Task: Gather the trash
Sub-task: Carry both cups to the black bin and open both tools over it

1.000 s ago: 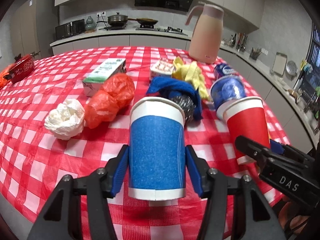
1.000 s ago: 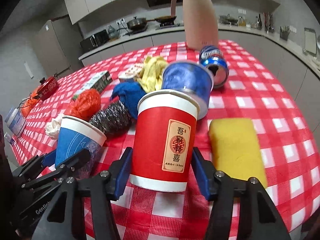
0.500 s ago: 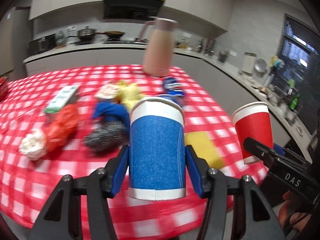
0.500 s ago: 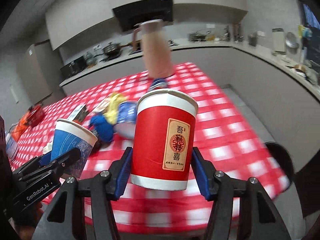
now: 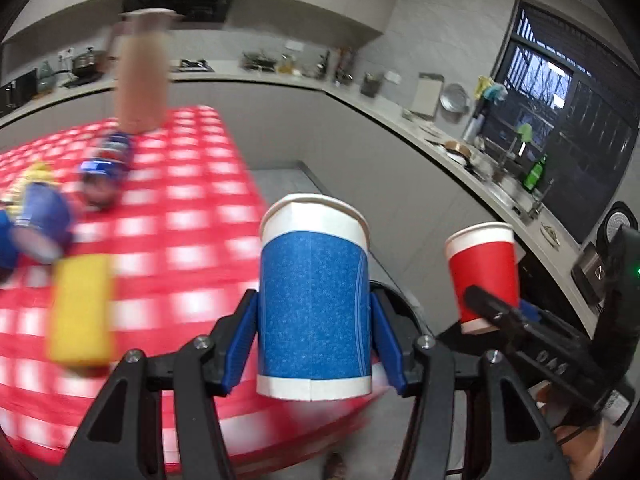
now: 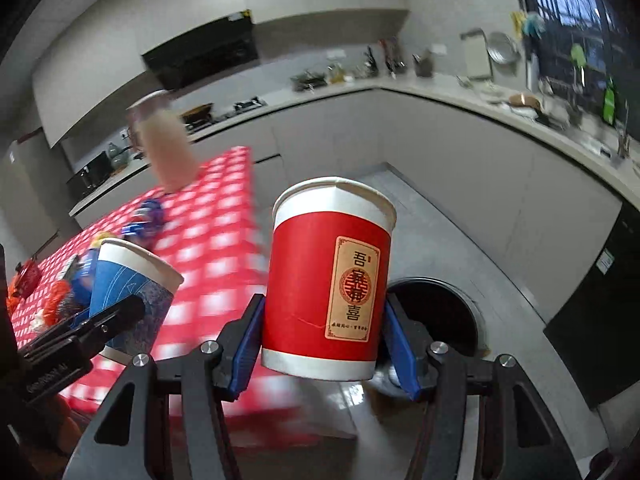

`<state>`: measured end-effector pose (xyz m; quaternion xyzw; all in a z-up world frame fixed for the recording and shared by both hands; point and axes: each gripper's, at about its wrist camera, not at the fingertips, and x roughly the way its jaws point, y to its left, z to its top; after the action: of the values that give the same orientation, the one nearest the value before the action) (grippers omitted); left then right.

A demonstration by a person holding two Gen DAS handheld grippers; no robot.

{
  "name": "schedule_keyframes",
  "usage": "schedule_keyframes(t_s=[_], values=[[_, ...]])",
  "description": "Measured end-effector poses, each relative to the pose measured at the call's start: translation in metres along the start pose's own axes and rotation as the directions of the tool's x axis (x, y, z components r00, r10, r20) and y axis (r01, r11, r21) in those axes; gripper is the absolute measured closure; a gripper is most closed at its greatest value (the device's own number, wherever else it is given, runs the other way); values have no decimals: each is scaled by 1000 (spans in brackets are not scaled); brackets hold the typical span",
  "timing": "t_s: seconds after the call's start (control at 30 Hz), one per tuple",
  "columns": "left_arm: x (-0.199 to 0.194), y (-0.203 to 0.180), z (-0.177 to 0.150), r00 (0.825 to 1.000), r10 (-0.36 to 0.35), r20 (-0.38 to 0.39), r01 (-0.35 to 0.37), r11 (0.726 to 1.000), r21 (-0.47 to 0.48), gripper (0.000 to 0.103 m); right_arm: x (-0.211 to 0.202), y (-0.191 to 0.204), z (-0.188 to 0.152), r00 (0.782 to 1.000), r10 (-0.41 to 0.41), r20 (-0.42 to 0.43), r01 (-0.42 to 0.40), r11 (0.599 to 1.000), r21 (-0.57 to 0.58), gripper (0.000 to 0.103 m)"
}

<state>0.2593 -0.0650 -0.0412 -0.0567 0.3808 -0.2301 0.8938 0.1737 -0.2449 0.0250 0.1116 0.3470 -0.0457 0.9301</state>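
Observation:
My left gripper [image 5: 314, 342] is shut on an upright blue paper cup [image 5: 314, 304], held past the table's right edge. The right gripper [image 6: 324, 342] is shut on an upright red paper cup [image 6: 326, 280] with a gold label. Each cup also shows in the other view: the red cup [image 5: 482, 276] at right, the blue cup [image 6: 130, 292] at left. A round black bin [image 6: 434, 312] stands on the floor just behind the red cup, its opening partly hidden. Behind the blue cup only a sliver of the bin's rim [image 5: 404, 304] shows.
The table with its red-checked cloth [image 5: 192, 240] lies to the left, holding a yellow sponge [image 5: 80, 316], a blue can [image 5: 106, 168], a tipped blue cup [image 5: 42, 220] and a pink jug [image 5: 140, 76]. Grey floor [image 6: 420, 208] and counters [image 6: 500, 120] curve around the right.
Both grippers have swung right with their cups, off the table and over the floor. The bin has come into view; the table trash has slid to the left.

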Motion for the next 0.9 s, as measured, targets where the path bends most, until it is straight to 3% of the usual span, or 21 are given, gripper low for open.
schedule_keyframes(t_s=[0.2,0.43,0.53,0.6,0.67,0.73,0.9], values=[[75,-74,-7,999,-8,-35,7,1000,-26,46,36,-111,7,998,20,-65,-22,999,-25,44],[169,-90,-40,984,81,-160,-93,993,-70,43,114,-175,-20,975,86,-203,-96,994,-42,43],[193,-91,-49,971,98,-219,-121,988,-92,39,145,-192,-29,959,116,-257,-130,991,-38,39],[208,-88,-55,957,107,-270,-141,984,-112,34,162,-199,-31,950,118,-288,-135,990,-40,24],[213,-82,-55,943,135,-304,-184,973,-139,31,175,-209,-33,945,123,-303,-139,990,-32,19],[210,-84,-48,943,150,-298,-199,970,-142,31,180,-213,-31,942,123,-311,-139,990,-28,19],[165,-100,-23,961,173,-214,-199,975,-103,24,156,-219,-16,960,115,-256,-119,993,-3,19]])
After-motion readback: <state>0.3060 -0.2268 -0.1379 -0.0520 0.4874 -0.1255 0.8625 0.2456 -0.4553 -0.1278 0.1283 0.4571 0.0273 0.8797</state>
